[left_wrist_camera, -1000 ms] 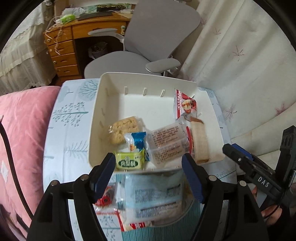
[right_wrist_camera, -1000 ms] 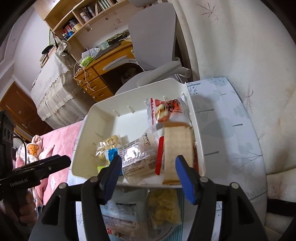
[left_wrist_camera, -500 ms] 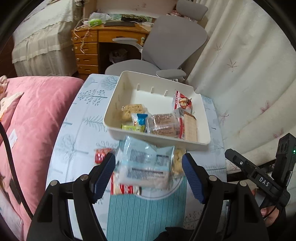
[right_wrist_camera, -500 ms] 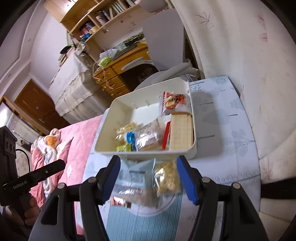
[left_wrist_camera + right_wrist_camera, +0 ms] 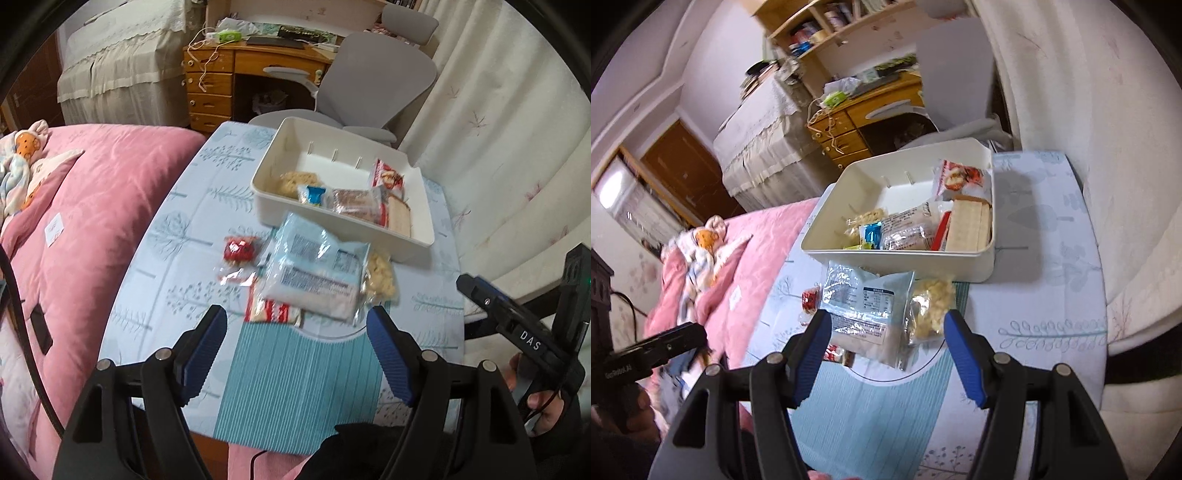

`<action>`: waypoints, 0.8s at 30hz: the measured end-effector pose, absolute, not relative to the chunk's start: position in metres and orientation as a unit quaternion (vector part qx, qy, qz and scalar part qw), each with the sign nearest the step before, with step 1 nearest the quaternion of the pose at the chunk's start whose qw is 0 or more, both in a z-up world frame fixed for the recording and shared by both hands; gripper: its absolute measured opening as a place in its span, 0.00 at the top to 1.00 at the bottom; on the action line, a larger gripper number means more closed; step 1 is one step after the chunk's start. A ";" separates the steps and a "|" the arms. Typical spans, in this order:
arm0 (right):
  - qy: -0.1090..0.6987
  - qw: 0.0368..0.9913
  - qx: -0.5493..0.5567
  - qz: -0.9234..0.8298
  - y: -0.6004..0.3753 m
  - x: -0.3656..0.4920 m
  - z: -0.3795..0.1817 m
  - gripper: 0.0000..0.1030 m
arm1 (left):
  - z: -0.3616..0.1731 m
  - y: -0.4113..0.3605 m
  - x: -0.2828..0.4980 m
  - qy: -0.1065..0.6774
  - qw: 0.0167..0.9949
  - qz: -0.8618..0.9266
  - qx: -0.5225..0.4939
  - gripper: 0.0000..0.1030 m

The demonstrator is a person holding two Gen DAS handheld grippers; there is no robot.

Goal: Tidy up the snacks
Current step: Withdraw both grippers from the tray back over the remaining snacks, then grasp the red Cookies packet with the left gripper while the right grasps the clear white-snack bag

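A white bin [image 5: 417, 240] on the table holds several snack packets, among them a cracker pack [image 5: 399, 218]. In front of the bin lies a pale blue bag [image 5: 317, 269] over a red-and-white packet [image 5: 269, 312]. Beside it sit a clear packet of yellow puffs [image 5: 380, 277] and a small red packet [image 5: 240, 251]. My left gripper [image 5: 295, 317] hovers short of this pile; its jaws are opening with nothing between them. My right gripper [image 5: 886, 319] hangs open above the blue bag [image 5: 864, 306] and the puffs [image 5: 931, 306], holding nothing.
The table wears a tree-print cloth [image 5: 192, 236] with a teal striped mat [image 5: 295, 376] at the near edge. A pink quilt [image 5: 92, 221] lies to the left, a curtain [image 5: 517, 147] to the right. A grey chair [image 5: 369, 85] and wooden desk [image 5: 221, 81] stand behind.
Both grippers have drawn back and upward from the bin. The loose packets now lie ahead of the fingertips instead of under them. The left jaws stand slightly wider.
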State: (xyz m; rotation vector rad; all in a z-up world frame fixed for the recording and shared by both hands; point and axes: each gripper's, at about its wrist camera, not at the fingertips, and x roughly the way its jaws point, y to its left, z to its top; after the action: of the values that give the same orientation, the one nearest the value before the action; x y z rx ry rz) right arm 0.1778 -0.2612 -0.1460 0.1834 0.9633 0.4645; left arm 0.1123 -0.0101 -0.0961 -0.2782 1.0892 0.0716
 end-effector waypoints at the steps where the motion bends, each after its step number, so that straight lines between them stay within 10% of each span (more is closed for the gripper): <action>1: 0.452 0.861 0.073 0.223 -0.256 0.175 -0.143 0.38 | -0.098 -0.009 0.111 0.518 0.844 0.035 -0.133 0.25; 24: 0.461 0.826 -0.218 0.241 -0.148 0.174 -0.176 0.25 | -0.185 0.034 0.123 0.576 0.803 0.006 -0.154 0.22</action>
State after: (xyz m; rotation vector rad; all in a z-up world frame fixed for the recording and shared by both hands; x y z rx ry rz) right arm 0.1742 -0.1481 -0.1761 -0.4624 0.9806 0.5120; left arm 0.1233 0.0342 -0.1845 -0.3304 1.2331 0.0118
